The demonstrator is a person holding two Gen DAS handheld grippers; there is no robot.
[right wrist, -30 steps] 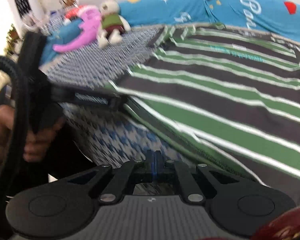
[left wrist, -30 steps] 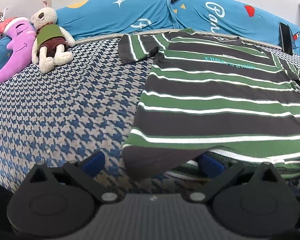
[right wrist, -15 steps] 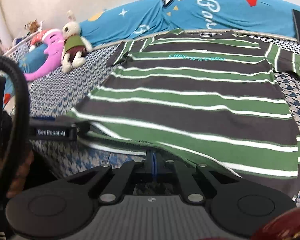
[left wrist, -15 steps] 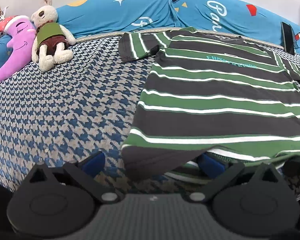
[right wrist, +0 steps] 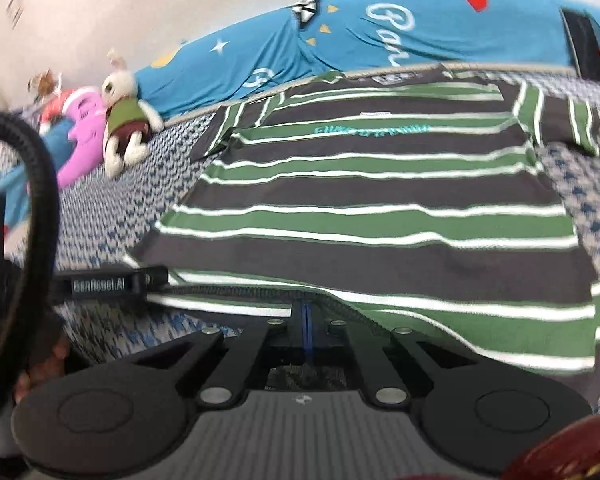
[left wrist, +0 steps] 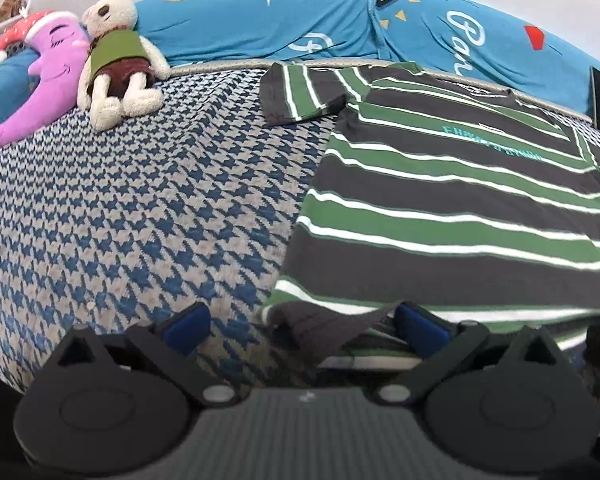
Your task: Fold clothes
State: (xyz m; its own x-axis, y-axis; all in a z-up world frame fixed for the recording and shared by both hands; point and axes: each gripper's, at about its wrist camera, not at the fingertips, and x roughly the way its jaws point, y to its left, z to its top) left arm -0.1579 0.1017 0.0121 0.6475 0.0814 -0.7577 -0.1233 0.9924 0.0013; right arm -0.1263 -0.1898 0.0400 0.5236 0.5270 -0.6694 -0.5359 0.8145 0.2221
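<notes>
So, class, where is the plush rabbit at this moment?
In the left wrist view the plush rabbit lies at the upper left on the houndstooth bedspread, against the purple plush and below the blue pillow, well left of the striped T-shirt.

One striped shirt (left wrist: 452, 200), two plush toys (left wrist: 116, 52), two hand-held grippers (left wrist: 300, 324).

Shirt (left wrist: 452, 208) on bed (left wrist: 140, 208), toys (left wrist: 116, 60) left.
</notes>
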